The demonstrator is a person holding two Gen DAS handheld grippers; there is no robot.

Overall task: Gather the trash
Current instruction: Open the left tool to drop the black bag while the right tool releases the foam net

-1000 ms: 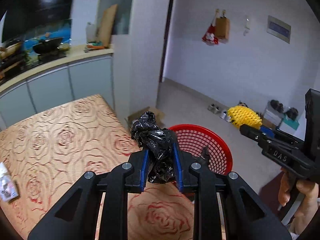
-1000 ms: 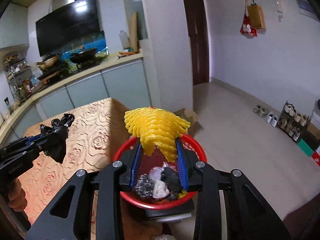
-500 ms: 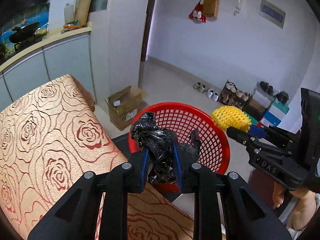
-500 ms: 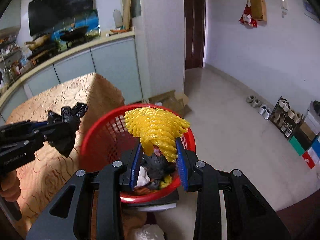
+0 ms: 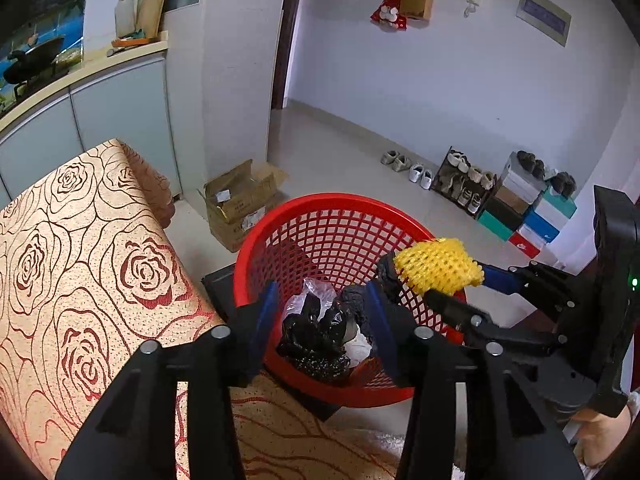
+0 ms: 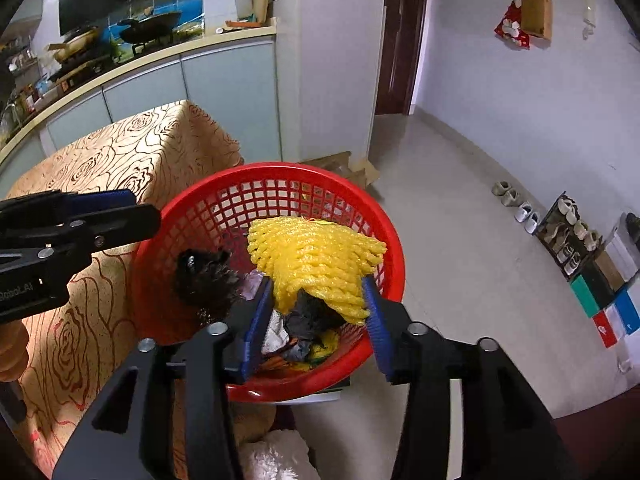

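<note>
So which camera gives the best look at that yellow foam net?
The right wrist view: the yellow foam net fills the middle, fanned out between the open right tongs above the red basket. The left wrist view shows it smaller, side-on, at the basket's rim.

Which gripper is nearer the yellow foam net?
Right. The right gripper has the yellow foam net between its opened jaws above the red basket. The left gripper stands across the basket, over the black bag.

floor (image 5: pixel 340 160): cardboard box (image 5: pixel 240 200) | shoes (image 5: pixel 404 164) (by wall) | table (image 5: pixel 80 260): rose cloth
</note>
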